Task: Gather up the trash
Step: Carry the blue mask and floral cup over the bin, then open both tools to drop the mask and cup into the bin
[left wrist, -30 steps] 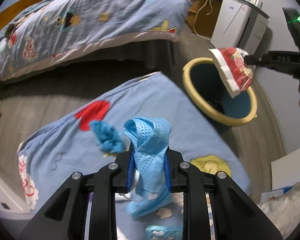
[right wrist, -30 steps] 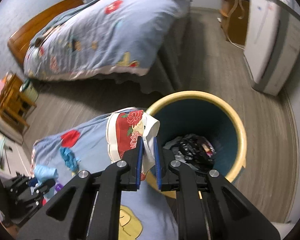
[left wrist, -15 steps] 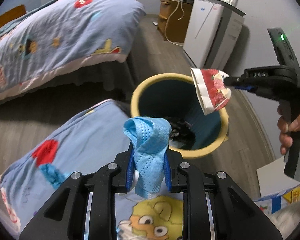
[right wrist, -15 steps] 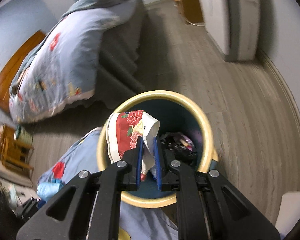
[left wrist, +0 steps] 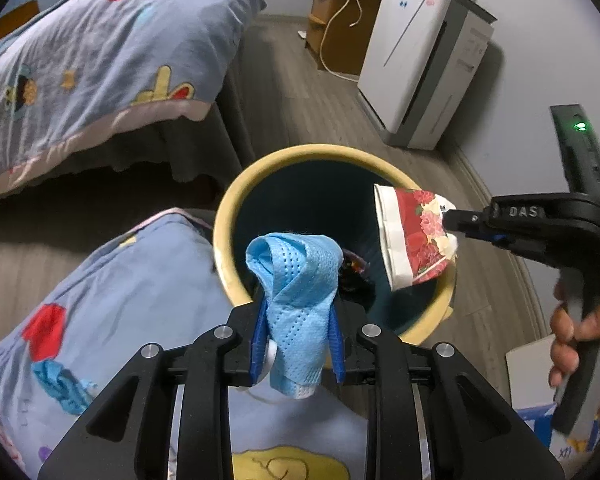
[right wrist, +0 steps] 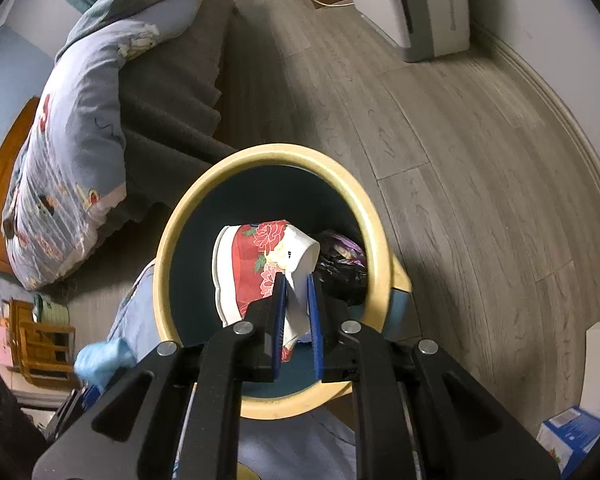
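Between the blue pads of the left hand-held gripper [left wrist: 298, 344], a crumpled blue face mask [left wrist: 296, 288] is clamped at the near rim of the yellow-rimmed trash bin [left wrist: 236, 216]. Over the bin's mouth, the right hand-held gripper [right wrist: 298, 308] pinches a flattened red floral paper cup [right wrist: 260, 268] by its base. Dark trash [right wrist: 340, 268] lies at the bin's bottom. Beyond stand a bed [left wrist: 100, 60] and a white appliance [left wrist: 420, 68].

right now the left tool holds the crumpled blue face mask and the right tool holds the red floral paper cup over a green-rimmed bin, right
Nearly: the bin's rim is yellow, as the right wrist view shows. The left tool does hold the crumpled blue face mask, and the right tool the red floral paper cup.
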`<control>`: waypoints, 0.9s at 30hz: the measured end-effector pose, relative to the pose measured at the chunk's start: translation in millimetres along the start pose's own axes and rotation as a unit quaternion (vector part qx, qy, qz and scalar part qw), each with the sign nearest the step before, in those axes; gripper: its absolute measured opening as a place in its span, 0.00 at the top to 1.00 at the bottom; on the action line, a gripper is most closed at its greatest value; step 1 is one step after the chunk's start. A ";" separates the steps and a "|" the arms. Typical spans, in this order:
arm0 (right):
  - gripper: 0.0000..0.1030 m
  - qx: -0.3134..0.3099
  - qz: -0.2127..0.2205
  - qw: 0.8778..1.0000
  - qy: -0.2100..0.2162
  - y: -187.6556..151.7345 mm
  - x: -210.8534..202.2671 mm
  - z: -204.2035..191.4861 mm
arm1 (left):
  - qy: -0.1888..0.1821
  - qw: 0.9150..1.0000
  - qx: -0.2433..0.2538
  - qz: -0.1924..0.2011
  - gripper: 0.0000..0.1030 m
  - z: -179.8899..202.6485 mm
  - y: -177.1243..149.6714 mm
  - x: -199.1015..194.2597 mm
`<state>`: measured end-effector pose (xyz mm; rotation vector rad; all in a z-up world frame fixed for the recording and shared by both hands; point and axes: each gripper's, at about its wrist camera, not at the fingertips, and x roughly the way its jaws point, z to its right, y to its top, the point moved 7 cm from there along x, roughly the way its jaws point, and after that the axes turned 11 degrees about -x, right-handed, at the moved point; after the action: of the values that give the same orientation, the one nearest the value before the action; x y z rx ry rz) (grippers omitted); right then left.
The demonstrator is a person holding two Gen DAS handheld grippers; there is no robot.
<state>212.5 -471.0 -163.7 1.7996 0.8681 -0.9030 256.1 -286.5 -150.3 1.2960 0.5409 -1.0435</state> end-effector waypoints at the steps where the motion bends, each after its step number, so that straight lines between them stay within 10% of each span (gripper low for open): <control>1: 0.90 -0.003 0.001 1.000 0.000 0.3 -0.2 -1.2 | 0.001 1.000 0.001 -0.001 0.75 1.5 1.7 3.0; 11: 0.89 -0.014 0.002 1.000 -0.005 3.5 1.7 -4.9 | 0.018 0.999 0.025 0.027 0.68 9.4 29.5 7.9; 15: 0.87 -0.020 0.016 0.999 -0.019 7.7 -3.6 -5.4 | 0.012 0.998 0.019 0.056 0.40 10.5 36.2 0.1; 19: 0.47 -0.023 0.028 0.999 -0.028 11.5 -9.1 -6.5 | 0.021 0.997 0.019 0.071 0.23 7.8 34.4 -4.6; 27: 0.09 -0.039 0.040 0.998 -0.043 14.5 -18.8 -18.3 | 0.047 0.996 0.006 0.076 0.08 -16.6 21.2 -19.0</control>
<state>219.6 -462.3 -136.0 1.7042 0.7619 -0.8779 268.9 -266.1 -127.8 1.3791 0.5003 -0.8649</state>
